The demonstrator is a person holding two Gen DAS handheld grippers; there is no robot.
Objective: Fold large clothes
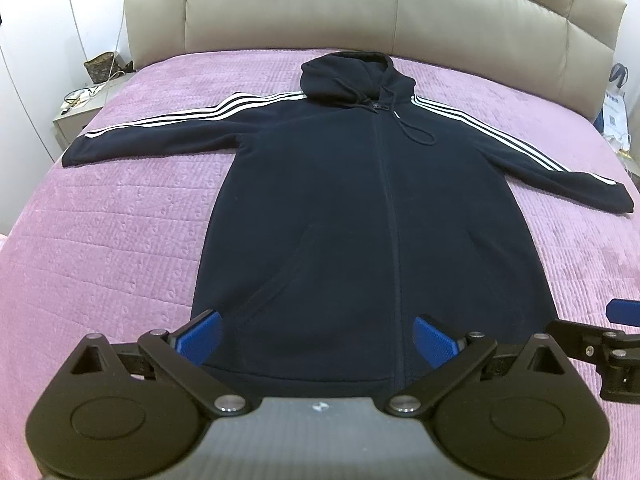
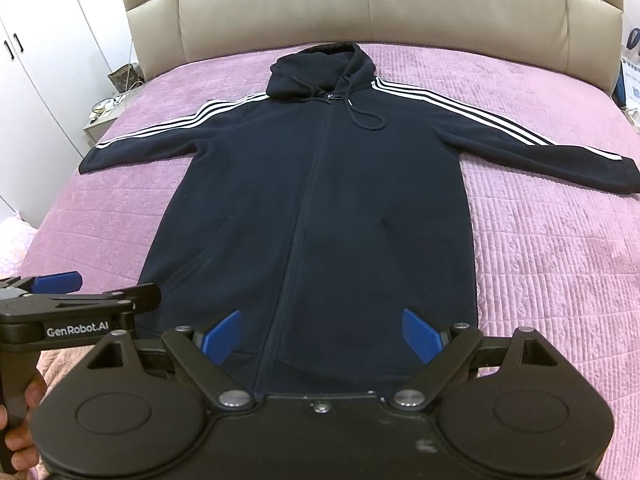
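A long navy zip hoodie (image 1: 360,208) with white-striped sleeves lies flat, front up, on the pink bedspread (image 1: 120,220), hood toward the headboard, both sleeves spread out; it also shows in the right wrist view (image 2: 320,184). My left gripper (image 1: 318,338) is open and empty above the hoodie's bottom hem, left of the zip. My right gripper (image 2: 322,336) is open and empty above the hem near the zip. Each gripper shows at the edge of the other's view: the right gripper (image 1: 616,320), the left gripper (image 2: 60,292).
A padded beige headboard (image 1: 360,12) stands at the far end. A nightstand (image 1: 80,108) with a bag and small items is at the far left. White wardrobe doors (image 2: 40,60) stand on the left. A bag (image 1: 616,112) hangs at the far right.
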